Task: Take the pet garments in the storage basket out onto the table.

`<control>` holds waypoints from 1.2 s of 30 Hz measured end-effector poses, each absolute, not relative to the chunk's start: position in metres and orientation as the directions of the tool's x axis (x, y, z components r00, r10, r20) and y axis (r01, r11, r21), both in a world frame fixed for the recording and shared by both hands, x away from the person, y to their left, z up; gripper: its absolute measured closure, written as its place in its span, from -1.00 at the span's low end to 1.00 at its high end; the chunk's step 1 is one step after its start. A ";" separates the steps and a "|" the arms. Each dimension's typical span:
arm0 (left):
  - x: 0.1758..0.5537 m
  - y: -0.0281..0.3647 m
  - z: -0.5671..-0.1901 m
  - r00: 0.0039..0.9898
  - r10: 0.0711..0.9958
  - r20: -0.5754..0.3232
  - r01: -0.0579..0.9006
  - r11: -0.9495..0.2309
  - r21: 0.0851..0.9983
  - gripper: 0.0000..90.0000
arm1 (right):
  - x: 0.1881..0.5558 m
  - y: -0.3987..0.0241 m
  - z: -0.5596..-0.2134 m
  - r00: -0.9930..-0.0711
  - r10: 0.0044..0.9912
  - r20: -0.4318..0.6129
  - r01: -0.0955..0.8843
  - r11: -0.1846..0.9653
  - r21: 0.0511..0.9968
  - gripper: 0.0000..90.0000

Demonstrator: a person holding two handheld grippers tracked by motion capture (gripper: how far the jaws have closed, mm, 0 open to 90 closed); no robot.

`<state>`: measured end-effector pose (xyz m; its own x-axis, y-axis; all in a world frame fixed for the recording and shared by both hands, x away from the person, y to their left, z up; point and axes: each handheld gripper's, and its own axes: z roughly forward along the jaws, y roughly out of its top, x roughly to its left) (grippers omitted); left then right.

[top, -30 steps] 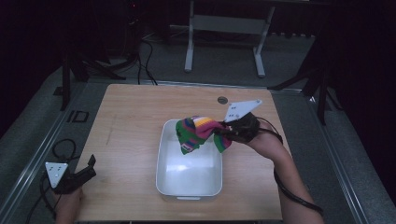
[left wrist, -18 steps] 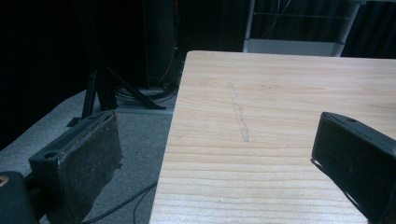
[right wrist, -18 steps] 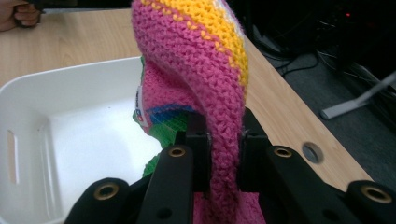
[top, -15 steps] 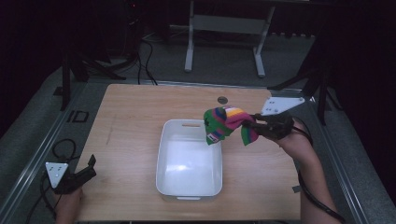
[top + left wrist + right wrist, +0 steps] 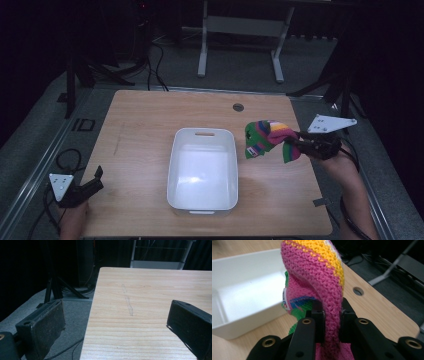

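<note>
Table (image 5: 150, 150) of pale wood carries a white tub (image 5: 202, 170) at its middle, bare inside. My right gripper (image 5: 300, 145) is clamped on a striped knitted sock (image 5: 267, 137), holding it above the wood just right of the tub. My left gripper (image 5: 92, 182) rests at the near left corner, jaws apart.

Spotted a small white tag with blue marks (image 5: 284, 299) on the knitted sock (image 5: 317, 277) in the right gripper view, too small and too turned away to be read. Found no other words, numbers or signs clear enough to be read anywhere.
</note>
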<state>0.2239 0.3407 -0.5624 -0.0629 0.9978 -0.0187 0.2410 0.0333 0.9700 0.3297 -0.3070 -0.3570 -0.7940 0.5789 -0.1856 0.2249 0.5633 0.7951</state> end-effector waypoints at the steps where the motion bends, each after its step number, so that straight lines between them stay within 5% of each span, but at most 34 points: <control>1: 0.224 0.341 -0.562 -0.062 0.998 -0.020 0.242 0.034 0.970 -0.95 | 0.330 -0.309 -0.360 -0.794 0.581 -0.182 0.230 0.563 0.794 0.75; 36: 0.224 0.340 -0.563 -0.061 0.998 -0.022 0.242 0.036 0.969 -0.95 | 0.375 -0.303 -0.513 -0.697 0.715 -0.052 0.464 0.506 0.727 0.73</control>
